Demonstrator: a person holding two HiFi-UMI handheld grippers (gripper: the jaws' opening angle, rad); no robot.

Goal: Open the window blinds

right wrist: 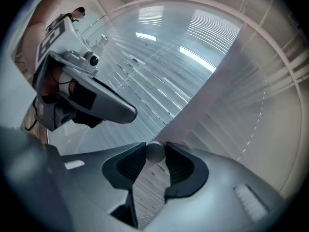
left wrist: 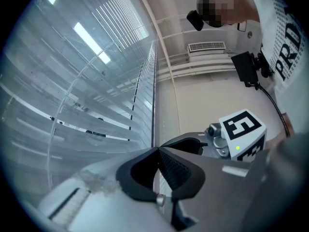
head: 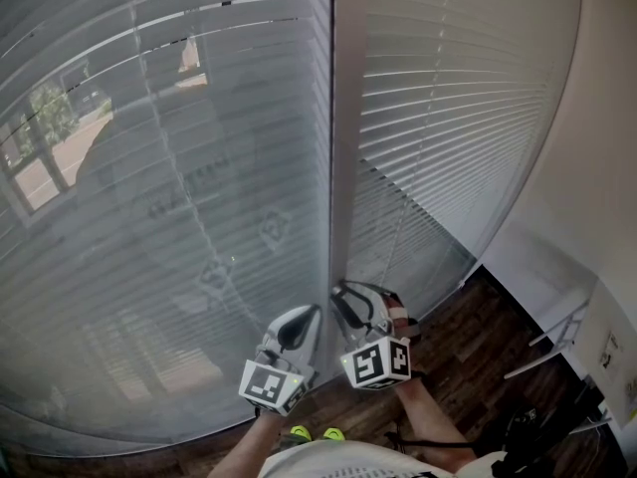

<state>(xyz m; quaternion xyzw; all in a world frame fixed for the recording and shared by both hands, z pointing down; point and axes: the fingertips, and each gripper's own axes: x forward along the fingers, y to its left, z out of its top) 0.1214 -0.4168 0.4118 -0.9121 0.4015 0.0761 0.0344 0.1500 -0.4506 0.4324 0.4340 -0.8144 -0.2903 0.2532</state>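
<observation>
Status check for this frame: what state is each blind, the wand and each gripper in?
left blind: lowered, slats mostly closed, a few gaps near the top.
right blind: lowered, slats mostly closed.
tilt wand: its end is pinched between the right gripper's jaws.
right gripper: shut on the tilt wand.
left gripper: jaws together, nothing held.

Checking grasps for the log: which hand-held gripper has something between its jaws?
The right hand-held gripper: a round grey rod is pinched between its jaw tips. The left hand-held gripper has its jaws together, empty.
</observation>
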